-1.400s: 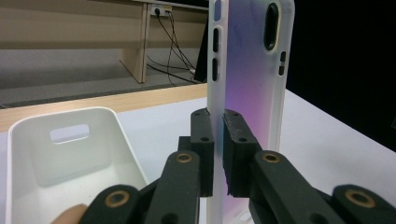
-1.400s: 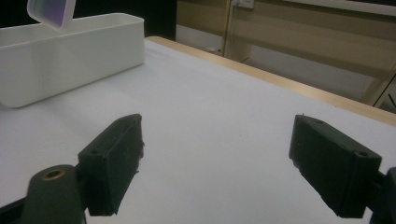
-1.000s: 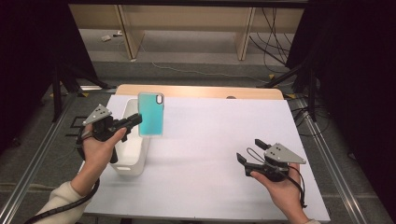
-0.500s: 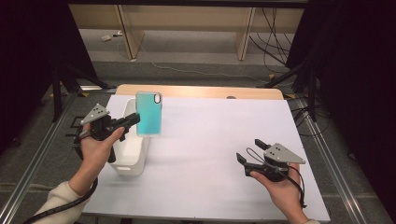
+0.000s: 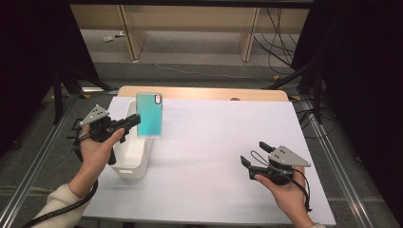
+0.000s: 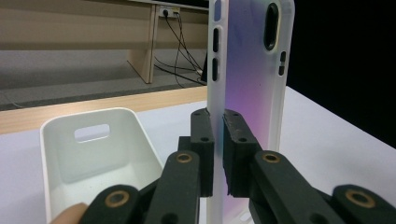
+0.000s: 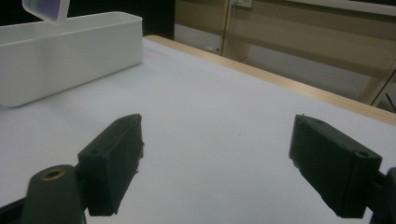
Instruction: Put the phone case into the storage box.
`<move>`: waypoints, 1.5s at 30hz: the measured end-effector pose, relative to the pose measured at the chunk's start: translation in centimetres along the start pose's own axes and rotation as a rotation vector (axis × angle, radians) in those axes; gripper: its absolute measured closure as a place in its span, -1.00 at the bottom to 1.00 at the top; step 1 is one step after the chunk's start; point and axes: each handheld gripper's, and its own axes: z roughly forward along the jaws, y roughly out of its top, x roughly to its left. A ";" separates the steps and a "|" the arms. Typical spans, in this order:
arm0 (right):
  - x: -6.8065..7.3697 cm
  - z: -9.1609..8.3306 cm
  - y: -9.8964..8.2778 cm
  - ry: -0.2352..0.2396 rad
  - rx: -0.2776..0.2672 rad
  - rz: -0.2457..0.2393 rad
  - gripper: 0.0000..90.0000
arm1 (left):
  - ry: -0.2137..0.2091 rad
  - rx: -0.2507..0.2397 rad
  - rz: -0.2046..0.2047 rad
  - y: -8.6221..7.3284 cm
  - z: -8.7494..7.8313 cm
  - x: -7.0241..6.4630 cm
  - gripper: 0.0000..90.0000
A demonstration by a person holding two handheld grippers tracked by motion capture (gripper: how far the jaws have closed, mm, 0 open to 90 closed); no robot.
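**Phone case held up over the bin**

The phone case (image 5: 150, 115) stands upright in the air, above the white bin (image 5: 132, 151). The left gripper (image 5: 134, 120) pinches its side edge tight between both jaws. The bin sits on the white table (image 5: 214, 156). The right gripper (image 5: 254, 154) rests low near the table's right side, well apart, with its jaws wide and nothing between them.

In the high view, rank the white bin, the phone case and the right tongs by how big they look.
1. White bin, partly hidden behind the phone case and left hand.
2. Phone case, held nearer the camera, so it looks bigger than it is.
3. Right tongs, close to the case; unsure.
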 end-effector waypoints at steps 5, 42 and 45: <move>0.0 0.0 0.0 0.001 0.004 0.007 -0.58 | 0.002 -0.004 -0.005 0.0 0.0 0.2 0.86; -0.1 -0.1 0.1 -0.003 0.000 -0.001 -0.59 | 0.049 -0.024 -0.015 0.5 -0.8 1.6 0.86; 0.0 0.0 0.0 -0.007 -0.009 0.001 -0.59 | 0.054 -0.024 -0.013 0.4 -0.8 1.8 0.86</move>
